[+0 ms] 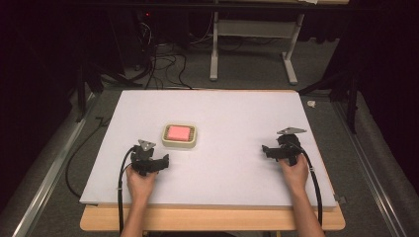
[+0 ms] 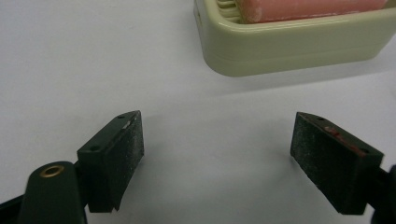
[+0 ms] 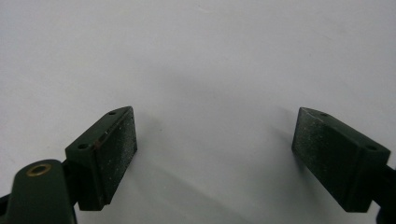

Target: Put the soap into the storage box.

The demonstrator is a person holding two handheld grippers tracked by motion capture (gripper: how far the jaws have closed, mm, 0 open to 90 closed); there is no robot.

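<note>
The soap dish (image 1: 180, 137) is a cream, rounded-square tray resting flat on the white table (image 1: 237, 163), left of centre, with a pink bar of soap (image 1: 178, 132) lying inside it. The left gripper (image 1: 160, 161) sits on the table just beside the dish, at its near-left corner, held from behind by the left hand (image 1: 141, 180); it does not touch the dish. In the left gripper view its fingers (image 2: 116, 154) stand spread wide with only bare table between them, and the dish's front wall (image 2: 289, 44) lies ahead and to the right of the gap, with the soap (image 2: 308, 9) visible above the rim. The right gripper (image 1: 269, 151) rests on the right half of the table, well apart from the dish, held by the right hand (image 1: 295, 173). In the right gripper view its fingers (image 3: 107, 154) are likewise spread wide over bare white surface, gripping nothing.
</note>
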